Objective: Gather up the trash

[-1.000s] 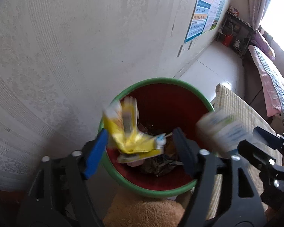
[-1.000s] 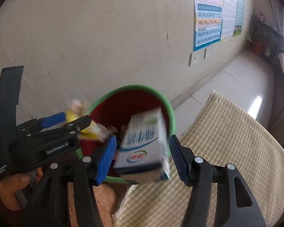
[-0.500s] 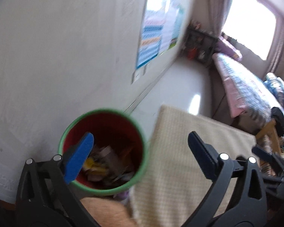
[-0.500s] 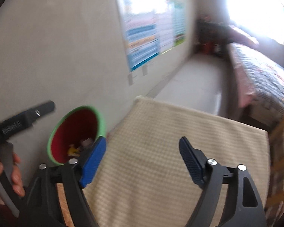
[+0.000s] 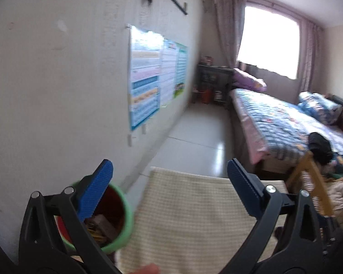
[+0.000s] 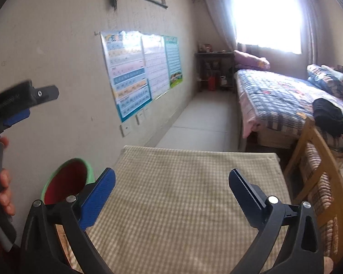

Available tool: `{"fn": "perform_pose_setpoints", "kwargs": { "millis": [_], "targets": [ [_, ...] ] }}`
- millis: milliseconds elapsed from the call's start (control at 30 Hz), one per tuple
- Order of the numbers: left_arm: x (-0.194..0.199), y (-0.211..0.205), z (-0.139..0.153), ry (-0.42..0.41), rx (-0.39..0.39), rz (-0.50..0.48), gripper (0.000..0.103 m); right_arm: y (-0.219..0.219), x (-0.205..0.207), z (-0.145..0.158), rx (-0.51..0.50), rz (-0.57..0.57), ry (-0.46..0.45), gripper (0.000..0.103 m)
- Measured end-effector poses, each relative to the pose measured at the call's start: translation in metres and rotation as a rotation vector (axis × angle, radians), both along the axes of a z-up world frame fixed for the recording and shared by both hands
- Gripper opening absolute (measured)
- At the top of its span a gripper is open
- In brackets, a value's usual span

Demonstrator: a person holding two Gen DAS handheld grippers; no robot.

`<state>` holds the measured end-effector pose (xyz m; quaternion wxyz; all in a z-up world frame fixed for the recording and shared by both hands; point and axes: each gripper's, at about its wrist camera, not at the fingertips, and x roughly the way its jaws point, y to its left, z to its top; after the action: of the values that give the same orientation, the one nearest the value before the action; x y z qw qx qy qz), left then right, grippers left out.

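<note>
Left wrist view: the left gripper (image 5: 169,178) has its jaws spread wide with nothing between them. The right gripper (image 6: 171,182) is opening, also empty, above the checked cushion (image 6: 183,194). Off the cushion's near left corner stands the green bin (image 5: 123,212), trash (image 5: 98,226) inside. No litter shows on the cushion or the floor (image 6: 201,123) beyond, so collecting looks largely done.
</note>
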<state>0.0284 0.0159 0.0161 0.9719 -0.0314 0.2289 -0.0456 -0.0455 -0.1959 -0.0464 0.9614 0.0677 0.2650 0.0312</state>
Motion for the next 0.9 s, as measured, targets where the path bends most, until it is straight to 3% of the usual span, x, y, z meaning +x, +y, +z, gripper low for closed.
{"fn": "perform_pose_setpoints", "kwargs": {
  "millis": [267,500,900],
  "targets": [
    [-0.005,-0.015,0.009,-0.023,-0.025,0.011,0.098,-0.012,-0.015,0.005,-0.015,-0.018,-0.069,0.096],
    [-0.01,-0.025,0.009,-0.028,0.098,0.123,0.098,-0.016,-0.018,0.002,0.009,-0.033,-0.066,0.096],
    [-0.013,-0.013,0.002,0.017,0.061,0.101,0.098,-0.006,-0.018,-0.002,-0.008,-0.018,-0.053,0.096]
  ]
}}
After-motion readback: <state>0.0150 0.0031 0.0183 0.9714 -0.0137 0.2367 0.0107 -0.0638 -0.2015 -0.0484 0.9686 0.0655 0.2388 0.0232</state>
